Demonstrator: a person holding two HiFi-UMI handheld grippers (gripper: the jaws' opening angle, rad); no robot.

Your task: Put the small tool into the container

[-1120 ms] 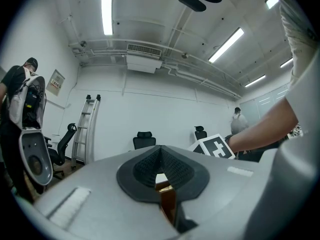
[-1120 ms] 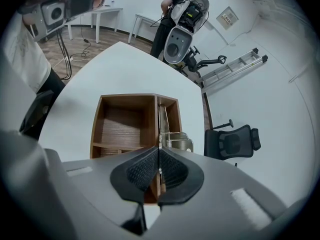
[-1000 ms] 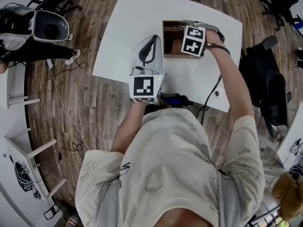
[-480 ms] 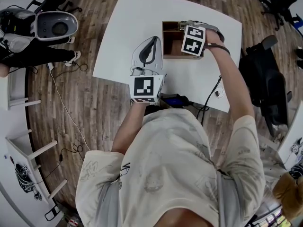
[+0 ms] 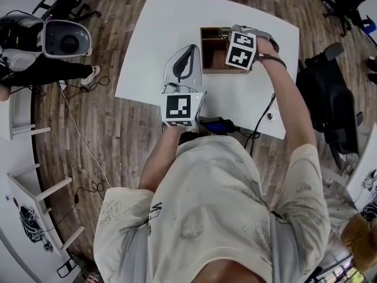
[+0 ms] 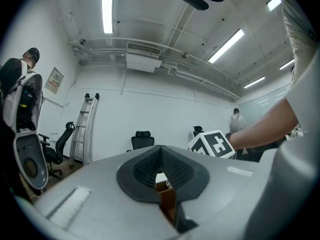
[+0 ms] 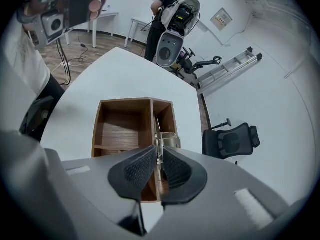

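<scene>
Right gripper (image 7: 157, 160) jaws narrowed onto small silvery metal tool (image 7: 163, 139), held over the narrow side compartment of brown wooden open-top container (image 7: 120, 129) on white table (image 7: 115, 69). Left gripper (image 6: 161, 154) jaws together, nothing between.

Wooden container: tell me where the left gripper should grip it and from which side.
Probably take the wooden container by its thin left wall from above, fingers astride its top edge: it stands open-topped, and that wall is clear of the right gripper holding the small tool.
</scene>
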